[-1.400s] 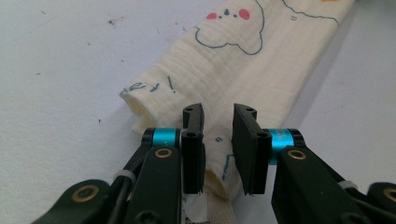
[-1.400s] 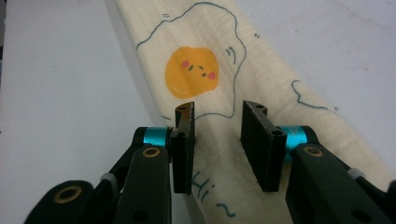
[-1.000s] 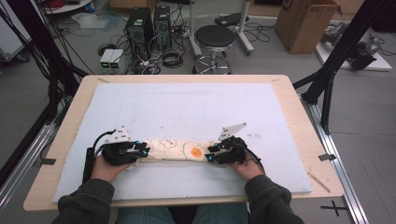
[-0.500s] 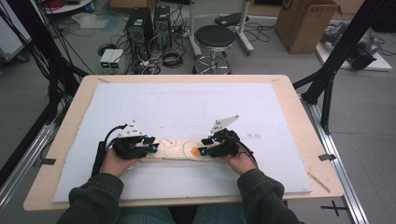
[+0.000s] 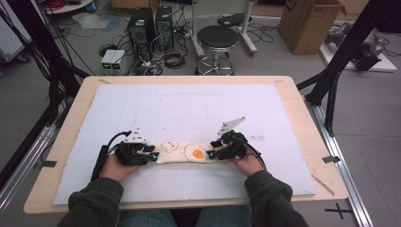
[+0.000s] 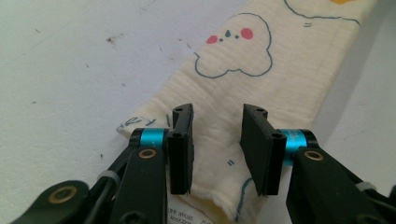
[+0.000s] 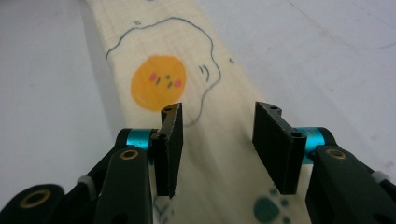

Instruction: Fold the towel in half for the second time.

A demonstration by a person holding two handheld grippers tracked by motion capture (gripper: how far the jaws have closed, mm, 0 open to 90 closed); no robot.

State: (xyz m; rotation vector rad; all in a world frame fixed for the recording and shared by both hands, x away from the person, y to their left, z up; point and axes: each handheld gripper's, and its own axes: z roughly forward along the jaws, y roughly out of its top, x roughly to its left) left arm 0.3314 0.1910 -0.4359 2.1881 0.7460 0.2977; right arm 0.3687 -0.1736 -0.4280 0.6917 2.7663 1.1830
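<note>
Wooden table [image 5: 302, 113] under white sheet [image 5: 189, 109]; folded cloth [image 5: 184, 152] flat; both jaws just opening, spread over cloth ends.

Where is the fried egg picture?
In the high view, the fried egg picture is on the folded cream cloth near the table's front edge, just left of the right claw.

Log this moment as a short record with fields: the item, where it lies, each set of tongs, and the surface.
item: folded cream cloth with a fried-egg print and a cloud print
position: flat in a long strip near the front of the table
left tongs: over the cloth's left end, jaws apart and just been opening, not pinching it
right tongs: over the right end beside the egg print, jaws apart and just been opening, not gripping
surface: white sheet on a wooden table
</note>
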